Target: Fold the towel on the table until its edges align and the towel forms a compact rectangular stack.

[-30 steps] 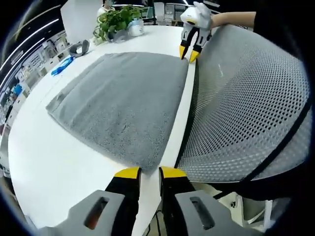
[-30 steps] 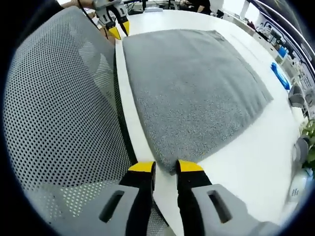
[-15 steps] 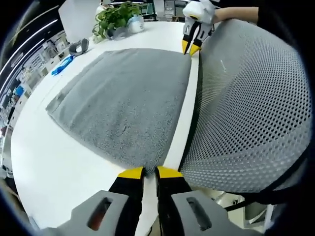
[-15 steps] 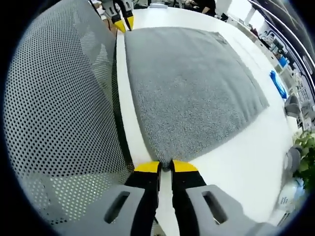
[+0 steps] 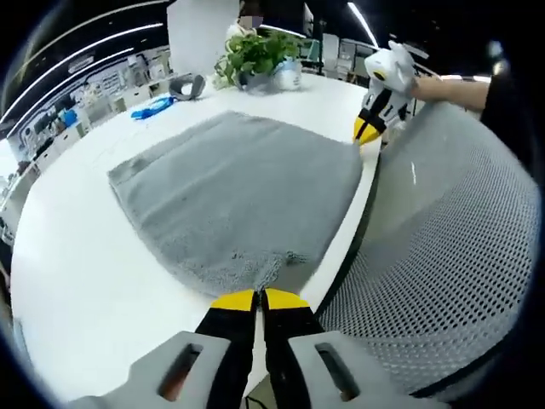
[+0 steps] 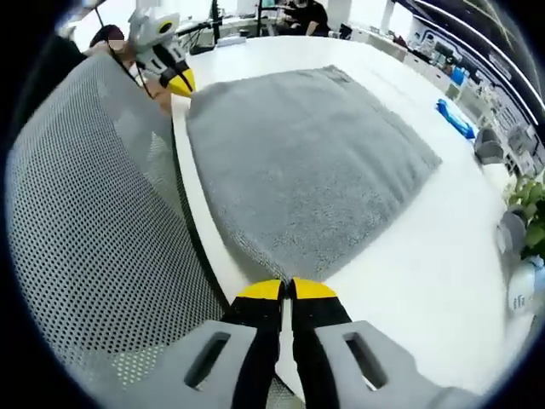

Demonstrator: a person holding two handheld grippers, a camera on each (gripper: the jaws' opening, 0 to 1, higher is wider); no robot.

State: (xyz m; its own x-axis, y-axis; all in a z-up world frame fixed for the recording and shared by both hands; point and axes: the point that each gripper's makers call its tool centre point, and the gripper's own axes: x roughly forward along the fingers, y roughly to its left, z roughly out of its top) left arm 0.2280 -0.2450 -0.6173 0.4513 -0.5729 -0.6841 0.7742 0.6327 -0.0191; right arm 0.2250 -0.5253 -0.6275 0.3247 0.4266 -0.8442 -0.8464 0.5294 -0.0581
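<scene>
**Both tools pinch the towel's near corners**

The grey terry towel [image 5: 238, 200] lies flat on the white desk [image 5: 77, 281]. The left tool [image 5: 258, 300] clamps one near corner, slightly bunched; the right tool [image 6: 285, 290] clamps the other, beside the grey mesh chair back [image 6: 94, 247].

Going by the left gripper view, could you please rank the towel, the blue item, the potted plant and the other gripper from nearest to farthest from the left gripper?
1. Towel: its near corner sits at the left gripper.
2. Right gripper: at the towel's far corner, by the mesh chair back.
3. Blue item: far left of the table.
4. Potted plant: at the far edge.
</scene>
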